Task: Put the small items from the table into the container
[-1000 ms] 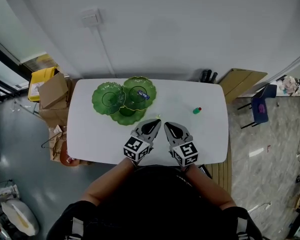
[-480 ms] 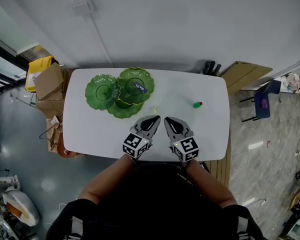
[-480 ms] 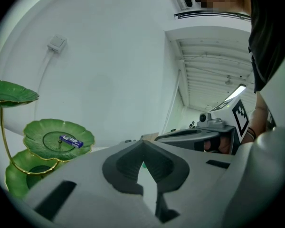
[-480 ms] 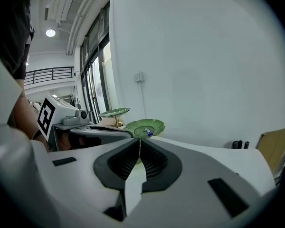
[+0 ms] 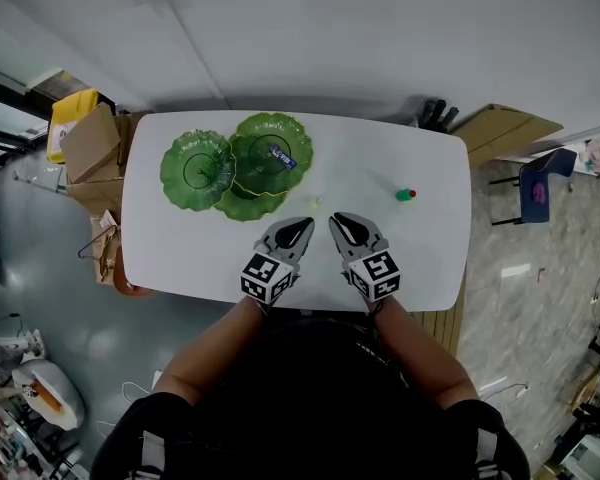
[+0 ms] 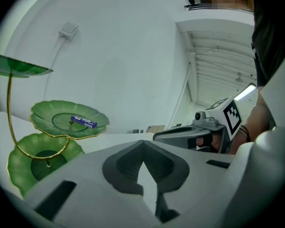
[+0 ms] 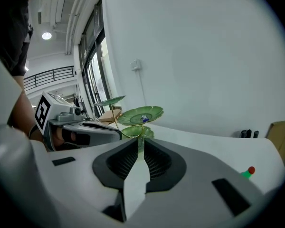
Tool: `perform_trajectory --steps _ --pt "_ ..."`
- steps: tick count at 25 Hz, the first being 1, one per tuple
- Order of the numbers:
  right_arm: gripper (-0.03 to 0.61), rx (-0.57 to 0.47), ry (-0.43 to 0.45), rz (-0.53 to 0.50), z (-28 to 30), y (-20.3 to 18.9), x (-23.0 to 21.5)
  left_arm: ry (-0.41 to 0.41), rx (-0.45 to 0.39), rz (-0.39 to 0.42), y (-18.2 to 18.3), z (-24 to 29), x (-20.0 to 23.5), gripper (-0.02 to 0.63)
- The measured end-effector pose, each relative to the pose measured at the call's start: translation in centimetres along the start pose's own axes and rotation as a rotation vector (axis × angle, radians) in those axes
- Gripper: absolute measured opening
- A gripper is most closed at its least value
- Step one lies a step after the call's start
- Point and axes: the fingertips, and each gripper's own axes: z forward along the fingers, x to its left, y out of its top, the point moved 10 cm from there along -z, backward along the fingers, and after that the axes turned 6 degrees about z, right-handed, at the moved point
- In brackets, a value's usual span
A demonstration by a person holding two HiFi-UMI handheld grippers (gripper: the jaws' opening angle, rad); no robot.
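A green three-tier leaf-plate stand (image 5: 195, 170) rises at the table's back left, and a blue packet (image 5: 283, 157) lies on one plate. On the white table (image 5: 170, 258) a tiny pale item (image 5: 315, 202) lies just beyond my grippers. A small green bottle with a red cap (image 5: 406, 195) lies to the right. My left gripper (image 5: 304, 224) is shut and holds nothing. The jaws of my right gripper (image 5: 336, 218) are opening, with a thin slit and nothing between them. In the right gripper view the stand (image 7: 152, 111) shows ahead and the bottle (image 7: 247, 173) at the lower right.
Cardboard boxes (image 5: 88, 146) and a yellow bin (image 5: 68, 113) stand left of the table. A flat cardboard sheet (image 5: 505, 128) and a blue chair (image 5: 536, 190) are at the right. A white wall (image 5: 380, 38) runs behind the table.
Both grippers have sunk toward the table near its front edge, still side by side. The head view has shifted, so the table sits a little higher in the frame.
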Motion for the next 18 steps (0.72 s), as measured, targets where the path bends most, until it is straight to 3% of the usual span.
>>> perform_trajectory --steps 4,18 --pt "0.074 0.055 0.004 -0.009 1.8 -1.4 -1.8 0.001 0.018 -0.007 -0.7 0.8 0.6 0.008" --pt "0.133 0.240 0.041 -0.073 8.4 -6.1 -5.1 0.020 0.064 -0.042 -3.2 2.3 2.9 0.008"
